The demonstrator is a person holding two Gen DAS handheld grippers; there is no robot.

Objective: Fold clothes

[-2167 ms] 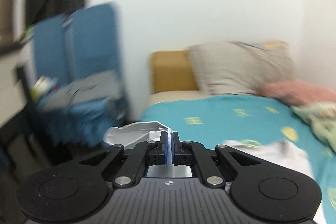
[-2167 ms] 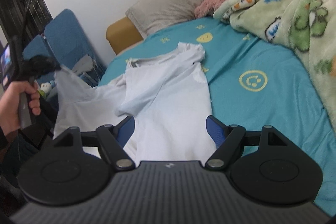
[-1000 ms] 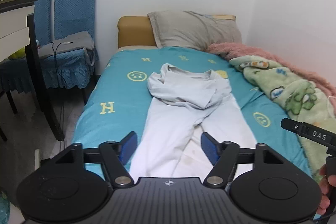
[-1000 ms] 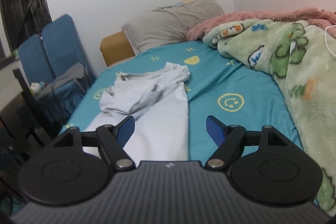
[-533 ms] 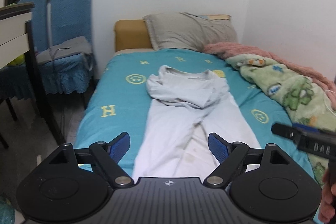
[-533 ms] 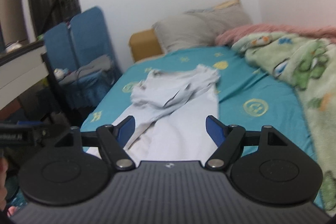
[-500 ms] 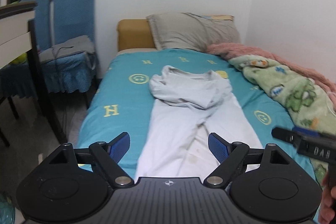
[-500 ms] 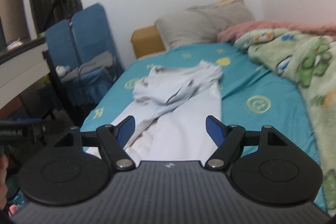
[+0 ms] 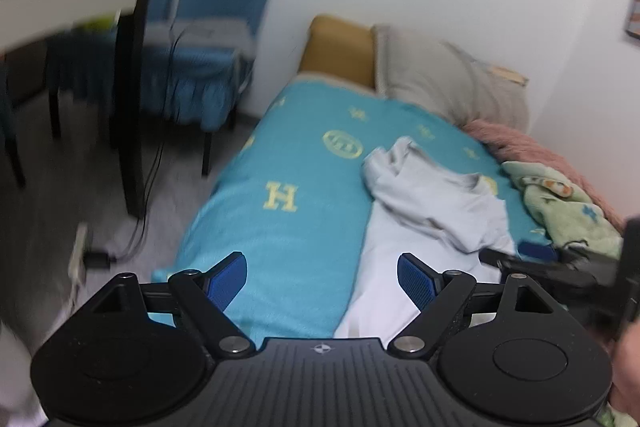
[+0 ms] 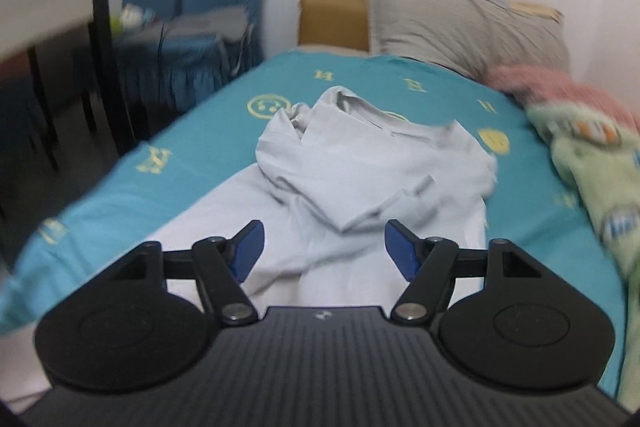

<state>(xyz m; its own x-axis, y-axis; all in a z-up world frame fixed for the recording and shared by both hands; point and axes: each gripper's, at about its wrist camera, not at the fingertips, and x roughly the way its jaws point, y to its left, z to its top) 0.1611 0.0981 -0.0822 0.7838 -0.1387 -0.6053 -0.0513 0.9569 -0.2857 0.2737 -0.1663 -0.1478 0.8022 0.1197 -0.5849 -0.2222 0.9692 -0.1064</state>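
Note:
A pale grey T-shirt lies lengthwise on the teal bed, its top part folded and bunched toward the pillow. In the left wrist view the T-shirt sits to the right of my left gripper, which is open and empty above the bed's near left corner. My right gripper hovers over the shirt's lower half. Its jaws are closing, with cloth in view between them, but the pads do not press on it. From the left wrist view, the right gripper is at the shirt's right edge, with a hand behind it.
The teal sheet covers the bed. At its head lies a grey pillow, with a green blanket and pink blanket along the right. Blue chairs, a dark table leg and floor cables stand on the left.
Both views have swung left and rolled, with motion blur. The right gripper's jaws have narrowed and it has come closer over the shirt. In the left view the shirt now sits to the right.

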